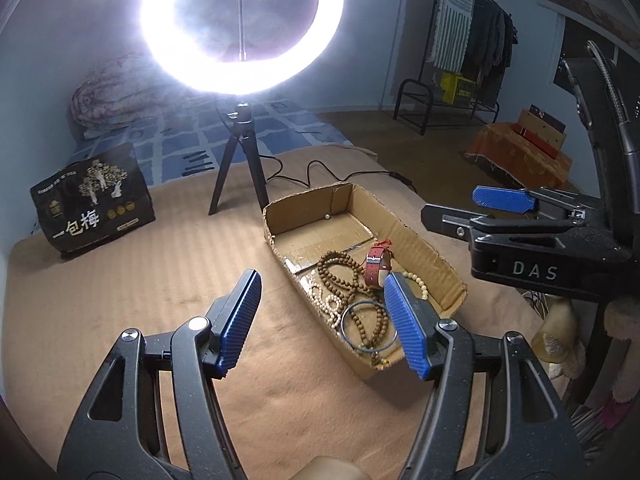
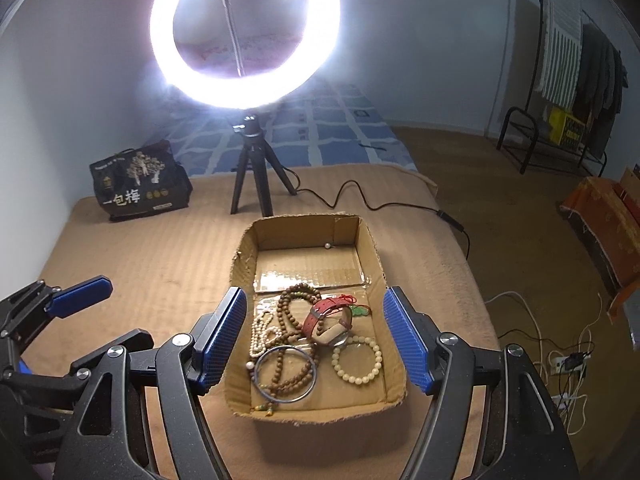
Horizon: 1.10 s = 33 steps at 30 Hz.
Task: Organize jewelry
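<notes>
Left gripper point(image 1: 322, 320): fingers spread wide, nothing between them. It hangs over the tan blanket point(image 1: 120, 280) to the left of the cardboard box point(image 1: 436, 258). Its left finger stands well apart from the box; its right finger point(image 1: 404, 324) overlaps the box's near right portion in the left wrist view, though contact cannot be determined.

Right gripper point(image 2: 314, 334): fingers also spread wide and holding nothing. In the right wrist view the two fingers straddle the box, one outside each long wall, with the jewelry lying in the gap between them but lower, on the box floor.

Box contents, left to right in the right wrist view:
- white bead strand point(image 2: 262, 334), along the left wall;
- brown bead necklace point(image 2: 289, 312), looped and partly under the metal bangle point(image 2: 286, 374);
- red-strap watch point(image 2: 326, 320), propped at a tilt, touching the brown beads;
- small green pendant point(image 2: 359, 312) on a red cord, just behind the watch;
- pale bead bracelet point(image 2: 357, 360), lying flat near the right wall.

A single loose pearl point(image 2: 327, 245) rests against the far wall, well apart from the rest.

Beyond the box stand a black printed bag point(image 2: 140, 184) and a lit ring light point(image 2: 246, 32) on a tripod point(image 2: 254, 176).
</notes>
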Each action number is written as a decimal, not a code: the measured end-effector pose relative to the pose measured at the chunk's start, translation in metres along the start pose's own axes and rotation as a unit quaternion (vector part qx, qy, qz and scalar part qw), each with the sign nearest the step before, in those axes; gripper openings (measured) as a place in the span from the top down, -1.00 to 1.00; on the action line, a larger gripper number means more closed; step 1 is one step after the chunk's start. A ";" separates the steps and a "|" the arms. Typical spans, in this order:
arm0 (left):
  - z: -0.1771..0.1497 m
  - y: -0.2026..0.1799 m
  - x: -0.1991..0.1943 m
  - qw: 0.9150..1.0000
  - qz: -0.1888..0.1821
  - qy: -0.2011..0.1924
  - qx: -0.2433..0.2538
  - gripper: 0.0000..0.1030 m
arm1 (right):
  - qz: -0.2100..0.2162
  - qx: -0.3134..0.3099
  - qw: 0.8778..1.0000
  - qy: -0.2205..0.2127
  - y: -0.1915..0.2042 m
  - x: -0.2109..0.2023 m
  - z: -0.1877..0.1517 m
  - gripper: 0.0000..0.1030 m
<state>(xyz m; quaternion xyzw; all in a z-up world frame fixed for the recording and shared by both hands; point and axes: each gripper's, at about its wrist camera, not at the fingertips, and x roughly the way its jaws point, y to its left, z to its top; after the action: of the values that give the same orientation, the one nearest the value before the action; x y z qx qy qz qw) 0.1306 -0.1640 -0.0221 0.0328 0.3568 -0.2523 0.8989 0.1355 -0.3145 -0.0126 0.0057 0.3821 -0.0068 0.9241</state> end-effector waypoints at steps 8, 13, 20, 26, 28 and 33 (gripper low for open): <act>-0.014 0.005 -0.038 1.000 0.006 -0.020 -0.014 -0.42 | 0.004 -0.004 1.000 -0.022 0.010 -0.028 -0.010 -0.53; -0.023 0.007 -0.057 0.999 0.013 -0.031 -0.018 -0.42 | 0.002 -0.013 0.999 -0.034 0.016 -0.043 -0.018 -0.54; -0.036 0.007 -0.076 0.999 0.027 -0.032 -0.026 -0.57 | -0.004 -0.027 0.999 -0.034 0.024 -0.054 -0.031 -0.54; -0.044 0.003 -0.086 0.998 0.053 -0.036 -0.012 -0.62 | -0.015 -0.040 0.998 -0.042 0.032 -0.059 -0.035 -0.55; -0.045 0.003 -0.087 0.998 0.059 -0.034 -0.013 -0.71 | -0.019 -0.046 0.998 -0.043 0.034 -0.060 -0.035 -0.56; -0.049 0.000 -0.094 0.996 0.082 -0.043 -0.002 -0.78 | -0.024 -0.049 0.998 -0.045 0.037 -0.061 -0.040 -0.56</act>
<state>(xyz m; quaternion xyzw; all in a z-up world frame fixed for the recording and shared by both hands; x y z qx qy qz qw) 0.0419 -0.1124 0.0036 0.0488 0.3150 -0.1784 0.9309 0.0647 -0.2767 0.0025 -0.0490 0.3400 -0.0103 0.9391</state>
